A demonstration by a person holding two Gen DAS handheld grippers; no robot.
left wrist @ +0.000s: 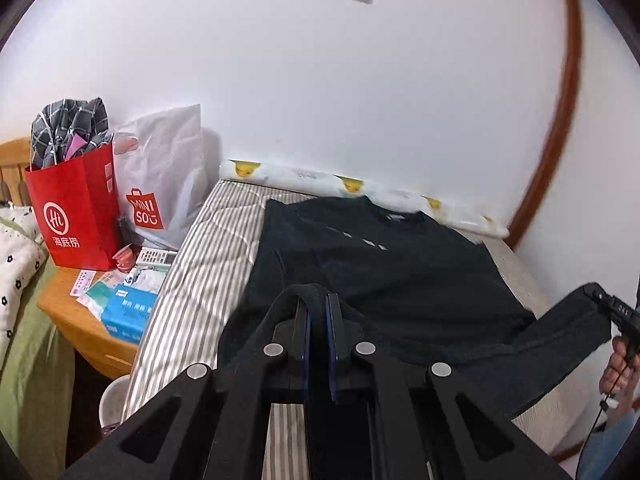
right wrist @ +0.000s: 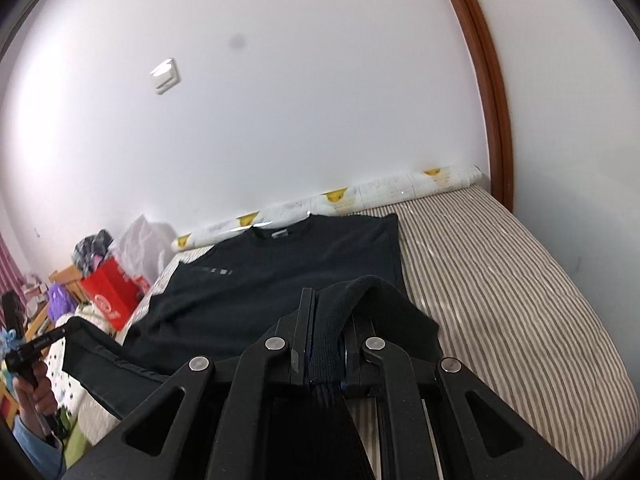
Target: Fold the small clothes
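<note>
A black T-shirt (left wrist: 380, 264) lies on the striped mattress (left wrist: 208, 256), collar toward the wall. My left gripper (left wrist: 318, 300) is shut on the shirt's bottom hem at its left corner and holds it lifted. My right gripper (right wrist: 328, 304) is shut on the hem at the right corner, the fabric bunched over its fingers. The shirt (right wrist: 280, 280) also shows in the right wrist view on the mattress (right wrist: 500, 280). The hem is stretched between both grippers above the near edge. The right gripper (left wrist: 612, 312) shows at the far right of the left wrist view, and the left gripper (right wrist: 44, 340) at the far left of the right wrist view.
A rolled duck-print pad (left wrist: 360, 188) lies along the wall behind the shirt. A wooden nightstand (left wrist: 72, 320) left of the bed carries a red paper bag (left wrist: 76, 208), a white Miniso bag (left wrist: 160, 184), a remote and tissue packs. A brown door frame (right wrist: 492, 100) stands at right.
</note>
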